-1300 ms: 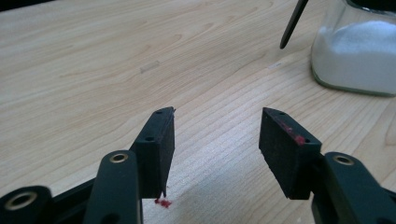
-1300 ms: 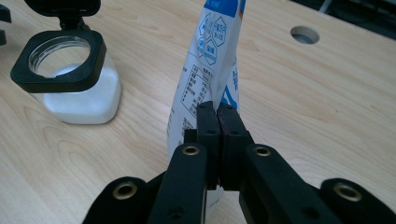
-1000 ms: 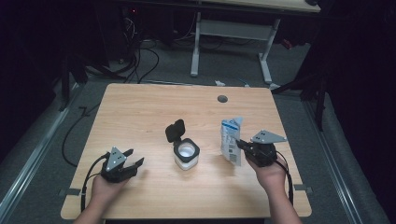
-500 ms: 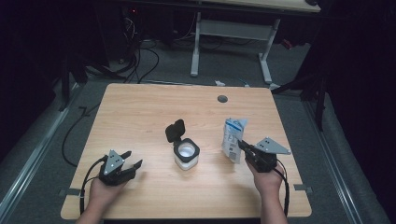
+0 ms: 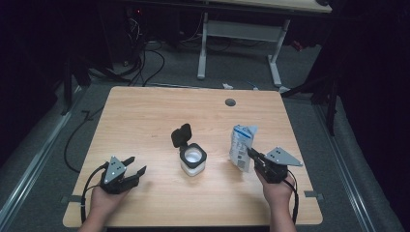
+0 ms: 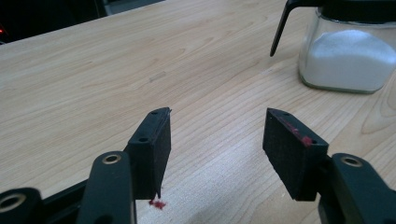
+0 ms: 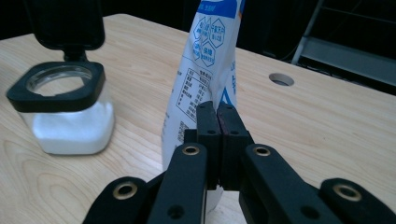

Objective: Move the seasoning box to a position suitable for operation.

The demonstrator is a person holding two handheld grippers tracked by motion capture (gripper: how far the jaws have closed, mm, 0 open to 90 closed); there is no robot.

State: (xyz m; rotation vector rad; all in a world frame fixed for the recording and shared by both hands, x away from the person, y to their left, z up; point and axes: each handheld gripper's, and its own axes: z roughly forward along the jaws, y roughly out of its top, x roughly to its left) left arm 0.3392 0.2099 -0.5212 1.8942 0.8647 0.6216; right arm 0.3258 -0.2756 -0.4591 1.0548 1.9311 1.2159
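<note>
A white and blue bag (image 5: 241,145) (image 7: 205,60) stands upright at the table's right. My right gripper (image 5: 250,152) (image 7: 217,107) is shut on its near edge, the jaws pressed flat together. A square glass jar of white powder (image 5: 193,162) (image 7: 65,116) (image 6: 348,60) sits mid-table, its black flip lid (image 5: 181,135) standing open. My left gripper (image 5: 136,164) (image 6: 217,126) rests low at the near left, open, with bare wood between its pads, and the jar is off to its right.
The wooden table (image 5: 145,121) has a round cable hole (image 5: 230,102) (image 7: 281,79) near its far edge. Beyond it stands a white desk frame (image 5: 241,34), with cables on the dark floor (image 5: 145,63).
My right gripper and the bag have drawn slightly back toward the near edge, and the bag now stands straighter. The left gripper has barely moved.
</note>
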